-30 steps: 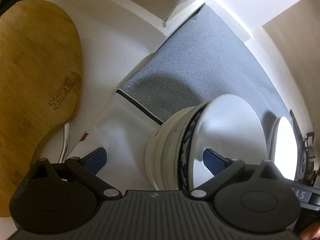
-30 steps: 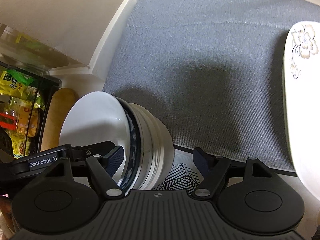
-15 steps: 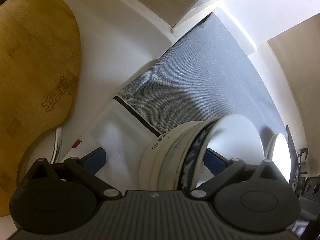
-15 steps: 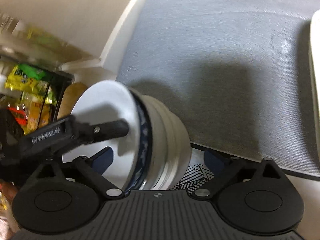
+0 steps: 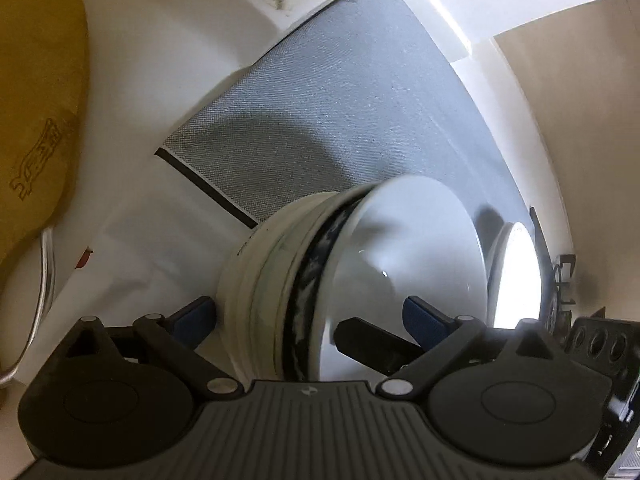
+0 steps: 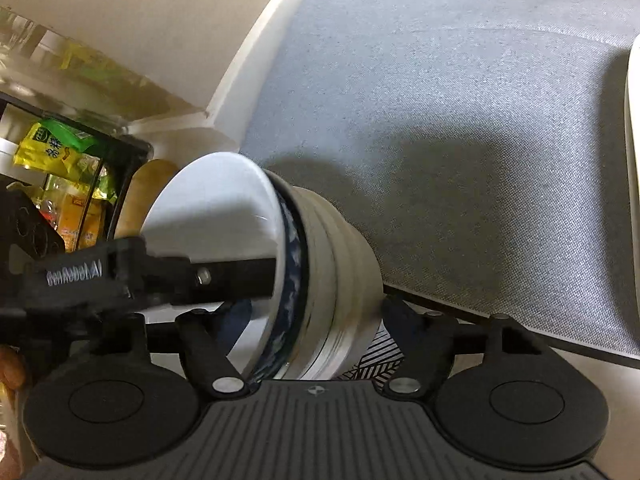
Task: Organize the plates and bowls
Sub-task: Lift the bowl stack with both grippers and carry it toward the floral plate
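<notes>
Left wrist view: left gripper (image 5: 308, 312) spread wide around a nested stack of white ceramic bowls (image 5: 352, 280), with a dark blue patterned band showing on the rim of the innermost. One blue fingertip pad (image 5: 196, 314) just beside the stack's foot, the other (image 5: 424, 314) in front of the innermost bowl's white hollow; contact on either side impossible to confirm. Stack tipped on its side, mouth facing right, low over the near edge of a grey woven fabric mat (image 5: 340, 112). Black finger of the right gripper (image 5: 372, 340) reaching into the bowl's mouth from the right. White round plate (image 5: 516, 276) standing on edge further right. Rounded bamboo cutting board (image 5: 36, 92) at far left, on white counter.

Right wrist view: right gripper (image 6: 312, 316) likewise held wide, the same stack (image 6: 320, 264) lying between its fingers, mouth facing left, foot toward the right finger (image 6: 400, 316). Actual grip not discernible. Left gripper's black finger (image 6: 224, 276) crossing into the bowl's mouth. Grey mat (image 6: 460, 120) beyond, rim of a white plate (image 6: 633, 128) at the right edge. Yellow and green food packets (image 6: 60, 152) on a black rack at left.
</notes>
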Demonstrator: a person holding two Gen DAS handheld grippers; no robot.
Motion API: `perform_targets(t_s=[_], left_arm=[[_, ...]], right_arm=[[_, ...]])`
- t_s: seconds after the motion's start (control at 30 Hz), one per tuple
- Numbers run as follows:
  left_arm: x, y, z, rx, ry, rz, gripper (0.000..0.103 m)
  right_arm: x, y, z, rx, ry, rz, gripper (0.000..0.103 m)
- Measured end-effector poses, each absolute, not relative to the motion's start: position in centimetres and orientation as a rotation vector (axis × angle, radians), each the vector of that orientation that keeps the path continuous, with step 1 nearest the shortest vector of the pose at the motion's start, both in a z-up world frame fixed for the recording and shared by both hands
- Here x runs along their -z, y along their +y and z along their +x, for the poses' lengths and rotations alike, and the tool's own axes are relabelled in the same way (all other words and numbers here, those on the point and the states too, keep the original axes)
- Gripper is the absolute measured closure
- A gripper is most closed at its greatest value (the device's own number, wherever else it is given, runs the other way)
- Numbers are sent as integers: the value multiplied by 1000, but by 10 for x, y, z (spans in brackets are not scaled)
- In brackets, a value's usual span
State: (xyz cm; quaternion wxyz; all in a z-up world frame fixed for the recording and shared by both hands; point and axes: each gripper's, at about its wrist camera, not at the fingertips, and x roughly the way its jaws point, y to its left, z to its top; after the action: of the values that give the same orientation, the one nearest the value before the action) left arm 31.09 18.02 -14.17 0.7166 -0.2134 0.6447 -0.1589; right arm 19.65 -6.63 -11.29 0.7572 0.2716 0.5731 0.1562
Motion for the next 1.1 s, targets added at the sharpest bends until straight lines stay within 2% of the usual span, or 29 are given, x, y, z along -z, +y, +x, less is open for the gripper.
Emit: perform_targets(t_s=[0.17, 0.33, 0.57, 0.97, 1.1], left_arm=[[146, 191, 311, 402, 1424, -525, 4], [141, 195, 299, 383, 1379, -519, 10], [141, 207, 296, 407, 1368, -589, 10], [138, 192, 297, 429, 1385, -639, 10], [138, 179, 298, 451, 1397, -621, 10]], right_arm=[[114, -76, 193, -349, 1221, 621, 34], [112, -76, 188, -351, 1201, 603, 35], [110, -82, 185, -383, 1168, 623, 39], [102, -94, 184, -320, 1168, 668, 40], [96, -98, 184, -272, 1150, 614, 51]])
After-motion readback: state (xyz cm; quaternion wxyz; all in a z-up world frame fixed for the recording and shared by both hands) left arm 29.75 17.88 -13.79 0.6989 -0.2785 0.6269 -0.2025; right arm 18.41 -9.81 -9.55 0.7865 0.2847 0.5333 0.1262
